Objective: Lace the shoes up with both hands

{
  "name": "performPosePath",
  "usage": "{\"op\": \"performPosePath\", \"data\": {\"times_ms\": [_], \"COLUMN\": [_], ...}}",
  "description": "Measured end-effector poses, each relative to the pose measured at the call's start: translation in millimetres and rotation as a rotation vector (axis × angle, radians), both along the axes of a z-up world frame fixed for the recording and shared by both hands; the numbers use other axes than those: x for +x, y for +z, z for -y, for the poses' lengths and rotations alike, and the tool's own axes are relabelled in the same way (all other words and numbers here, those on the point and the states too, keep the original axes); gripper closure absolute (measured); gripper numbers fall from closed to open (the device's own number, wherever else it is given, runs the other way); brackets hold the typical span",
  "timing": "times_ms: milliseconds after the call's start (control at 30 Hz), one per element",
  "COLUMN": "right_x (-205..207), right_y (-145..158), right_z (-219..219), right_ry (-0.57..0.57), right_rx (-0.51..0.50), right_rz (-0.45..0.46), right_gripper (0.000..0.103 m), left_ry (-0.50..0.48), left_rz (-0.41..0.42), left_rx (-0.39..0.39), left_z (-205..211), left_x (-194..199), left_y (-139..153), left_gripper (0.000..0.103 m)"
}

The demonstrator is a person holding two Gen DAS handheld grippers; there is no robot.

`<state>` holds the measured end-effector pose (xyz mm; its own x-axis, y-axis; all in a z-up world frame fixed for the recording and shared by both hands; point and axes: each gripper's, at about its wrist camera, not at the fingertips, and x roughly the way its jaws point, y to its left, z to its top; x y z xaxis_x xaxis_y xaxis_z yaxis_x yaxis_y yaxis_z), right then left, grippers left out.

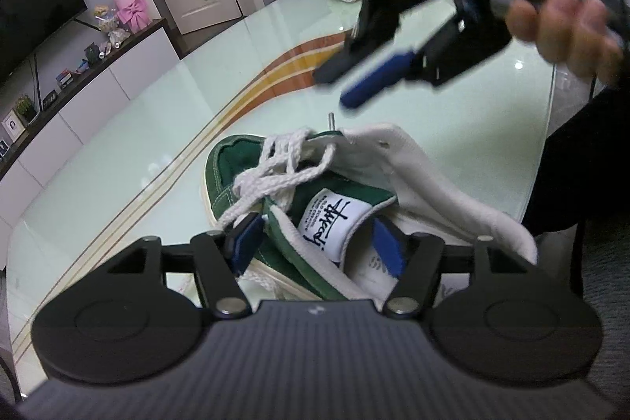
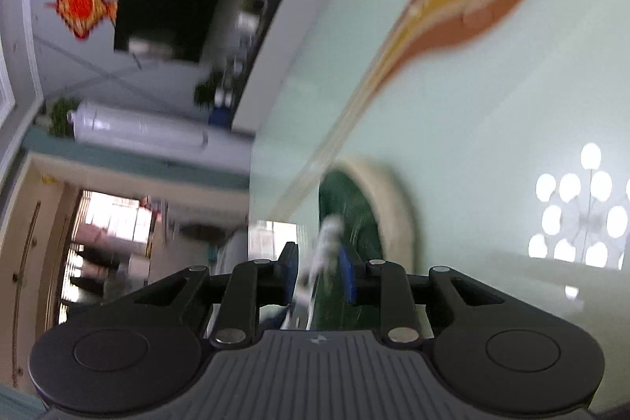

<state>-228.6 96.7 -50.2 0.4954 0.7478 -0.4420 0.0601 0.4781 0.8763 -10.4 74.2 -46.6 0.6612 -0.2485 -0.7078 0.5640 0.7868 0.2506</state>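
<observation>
Green and white shoe lies on its side on the pale green glass table, opening toward the left wrist camera, tongue label visible. White lace is threaded through the upper eyelets and bunched loosely over the green side; one strand runs down toward the left gripper.

Left gripper: jaws spread wide, straddling the shoe's collar. One blue pad sits just beside the lace strand, the other inside the opening. Nothing clamped.

Right gripper, held by a hand, hangs above the shoe, motion-blurred. In its own view the jaws stand partly apart with a blurred white piece of lace between the pads; cannot tell whether they pinch it. Shoe toe beyond.

Orange and yellow stripe curves across the table.
</observation>
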Motion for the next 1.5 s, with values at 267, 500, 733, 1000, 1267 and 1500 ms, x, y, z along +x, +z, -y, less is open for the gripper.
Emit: {"op": "performPosePath", "data": {"times_ms": [267,500,733,1000,1267,1500], "right_x": [-4.4,-1.3,-4.9,-35.8,-71.7,-23.6], "right_y": [-13.1,6.0,38.3,85.3,138.3,106.6], "right_z": [-10.1,25.0,86.9,153.3,190.3,144.5], "right_ry": [-0.022,-0.253,-0.492,-0.708,-0.803,-0.518], "right_rx": [0.021,0.07,0.123,0.194,0.204,0.062], "right_rz": [-0.052,0.023,0.189,0.445,0.728,0.484], "right_gripper": [0.095,0.101,0.101,0.101,0.103,0.088], "left_ry": [0.006,0.026,0.036,0.04,0.061,0.19], "left_rz": [-0.007,-0.037,-0.064,-0.076,-0.08,-0.067], "left_rx": [-0.015,-0.041,-0.052,-0.049,-0.048,-0.088], "left_z": [-3.4,-6.1,-8.5,-9.0,-9.3,-20.1], "left_x": [3.2,9.9,15.1,21.1,16.0,2.8], "left_y": [-1.7,-5.3,-9.5,-12.3,-13.4,-8.8], "left_gripper": [0.037,0.034,0.034,0.03,0.027,0.025]}}
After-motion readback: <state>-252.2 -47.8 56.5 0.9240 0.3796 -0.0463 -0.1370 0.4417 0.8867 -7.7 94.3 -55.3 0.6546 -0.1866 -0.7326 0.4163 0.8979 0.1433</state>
